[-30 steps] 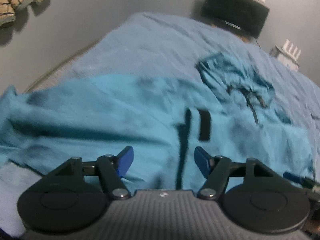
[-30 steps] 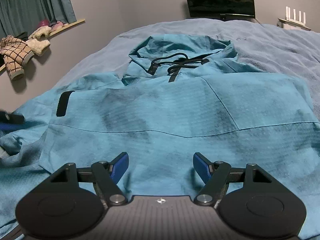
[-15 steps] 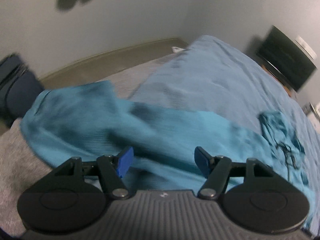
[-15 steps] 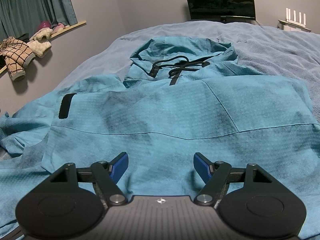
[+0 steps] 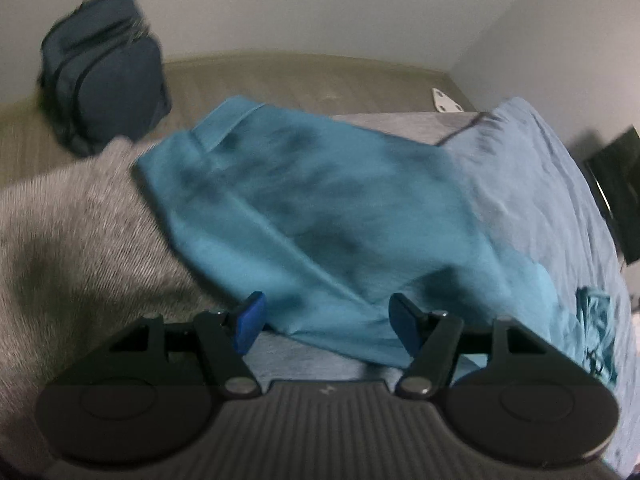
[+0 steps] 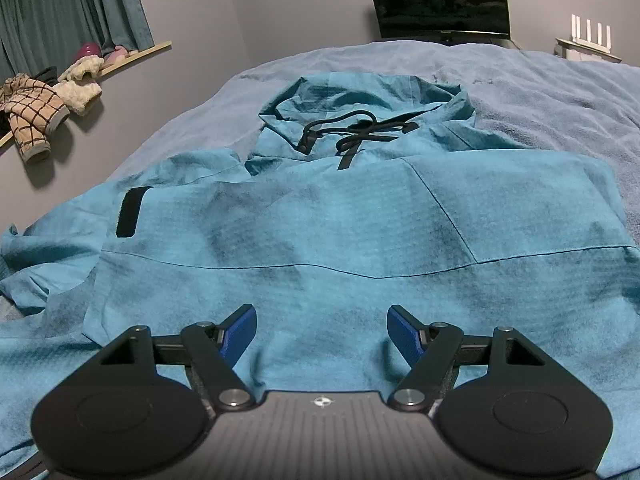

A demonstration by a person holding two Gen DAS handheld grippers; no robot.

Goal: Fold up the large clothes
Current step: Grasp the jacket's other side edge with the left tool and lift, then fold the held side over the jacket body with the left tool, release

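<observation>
Right wrist view has the teal hoodie (image 6: 340, 232) spread front-up across the blue bedspread (image 6: 540, 92), hood at the far end with the black drawstring (image 6: 352, 132) knotted just under it. The right gripper (image 6: 320, 330) sits low over the hem end of the hoodie, fingers spread wide with nothing between them, just fabric below and ahead. A black pocket strip (image 6: 132, 212) shows on the left side of the chest, and the sleeve on that side lies bunched toward the bed edge. Further back there's a dark monitor (image 6: 440, 0) against the wall, a white router (image 6: 588, 42) off to the right, and some clothes piled on the window ledge (image 6: 132, 58) at left.

Left wrist view is blurry. The left gripper (image 5: 330, 322) is also wide apart and holding nothing. Right ahead of its fingers is the hoodie's sleeve (image 5: 320, 216), stretching away from the gripper over the bed's side, partly lying on a grey knit blanket (image 5: 72, 220). The near end of the sleeve lies just between and ahead of the blue fingertips (image 5: 250, 320), though I can't tell if they touch it. A dark bag (image 5: 104, 68) stands on the floor beyond.
</observation>
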